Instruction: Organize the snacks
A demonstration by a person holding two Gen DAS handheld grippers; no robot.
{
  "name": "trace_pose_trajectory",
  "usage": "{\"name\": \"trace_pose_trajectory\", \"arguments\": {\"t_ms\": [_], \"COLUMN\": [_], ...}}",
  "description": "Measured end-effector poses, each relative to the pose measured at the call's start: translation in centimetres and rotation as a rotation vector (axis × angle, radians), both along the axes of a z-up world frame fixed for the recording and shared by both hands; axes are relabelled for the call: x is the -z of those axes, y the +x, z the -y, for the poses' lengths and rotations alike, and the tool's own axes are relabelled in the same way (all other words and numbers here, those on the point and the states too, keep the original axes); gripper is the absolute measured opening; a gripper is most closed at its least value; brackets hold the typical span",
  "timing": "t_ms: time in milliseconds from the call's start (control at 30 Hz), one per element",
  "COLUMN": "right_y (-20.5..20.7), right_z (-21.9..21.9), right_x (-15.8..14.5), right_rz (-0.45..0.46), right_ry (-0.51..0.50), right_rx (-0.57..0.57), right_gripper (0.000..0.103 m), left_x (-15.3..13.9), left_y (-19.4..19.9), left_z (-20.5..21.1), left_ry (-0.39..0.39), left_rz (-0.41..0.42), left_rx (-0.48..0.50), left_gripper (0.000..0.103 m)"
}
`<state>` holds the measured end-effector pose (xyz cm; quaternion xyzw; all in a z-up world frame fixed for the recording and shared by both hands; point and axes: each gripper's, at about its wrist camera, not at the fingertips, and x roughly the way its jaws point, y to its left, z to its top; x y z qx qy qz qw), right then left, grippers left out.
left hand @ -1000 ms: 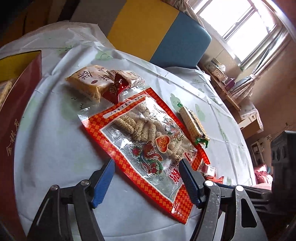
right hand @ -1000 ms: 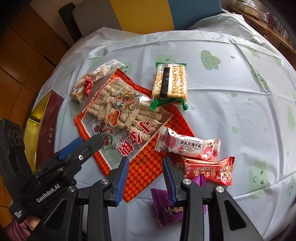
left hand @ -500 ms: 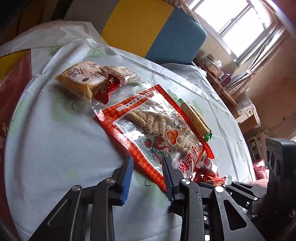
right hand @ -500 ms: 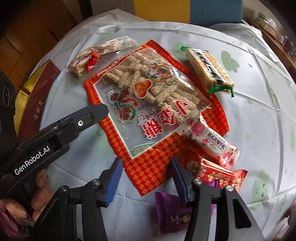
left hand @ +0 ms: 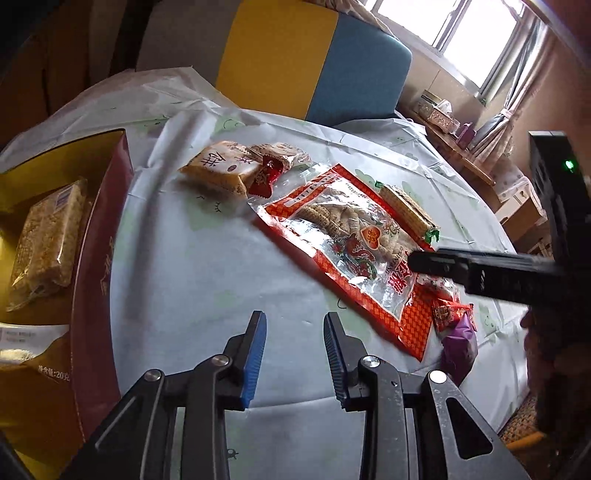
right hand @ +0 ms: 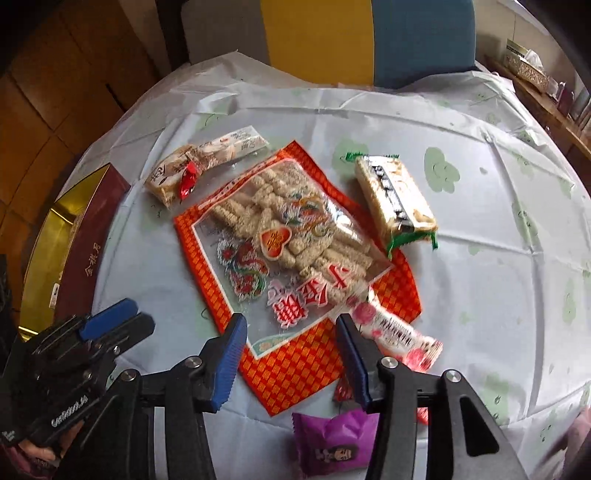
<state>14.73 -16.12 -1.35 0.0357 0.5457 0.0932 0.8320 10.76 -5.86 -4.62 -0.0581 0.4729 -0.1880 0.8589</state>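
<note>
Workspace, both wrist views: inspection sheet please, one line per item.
Surface: round table, pale cloth with green smileys.
Job's things: large red snack bag flat at centre; cracker pack beside it; rose-print bar, purple candy, small packs; gift box with a snack inside.
Clutter: nothing seen.
Grippers: left hand-held gripper open over bare cloth; right hand-held gripper closing above the bag's near edge, nothing gripped.
Cables: nothing seen.
Surroundings: chair, window.
</note>
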Motion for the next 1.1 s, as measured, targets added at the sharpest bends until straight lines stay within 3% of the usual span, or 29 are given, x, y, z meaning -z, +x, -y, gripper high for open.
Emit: {"name": "trace_pose_trajectory", "arguments": {"t_ms": [167,300,400,467,633,833,1100], "right_y": [3.9,7.0,8.5,9.0,10.5,9.3,7.4], "right_z": [-2.1,-3.5,-4.4,-4.5,-5.3,-5.4,-4.1], "right_x": [-0.7,0.4,1.6,2.2,3.0,3.1,2.9], "right_rz": [0.052,0.031,-0.014,-0.025,-0.018,0.001,0.028], "right_ry": [-0.059,-0.134,-0.146,-0.164,-0.139,-0.134,-0.097], "right_rx": [-0.102,-0.171,-0.229,-0.253,-0.296,-0.359,-0.380], "right_gripper": [0.053,0.060,0.068,0.080,0.087,0.083,0.083], "left_x": [-0.5,-0.6,-0.6,-0.6,-2.0,-4.3,-2.9], "left_y": [-0.8,-0.9,-0.6,-0.3,1.0,5.1,10.8], "left_z": [-0.5,-1.2,-2.0,-2.5,-2.8,-1.6,2.4], "left_ry": [0.020,0.023,0.020,0.019,0.020,0.037,0.152], "left_rz": [0.021,0.018,0.006,0.000,0.026,0.067,0.082], "left_rx": [0.021,0.016,0.000,-0.013,-0.020,0.027,0.114], "left_gripper": [0.033,0.036,0.038,0.038,0.038,0.038,0.038]}}
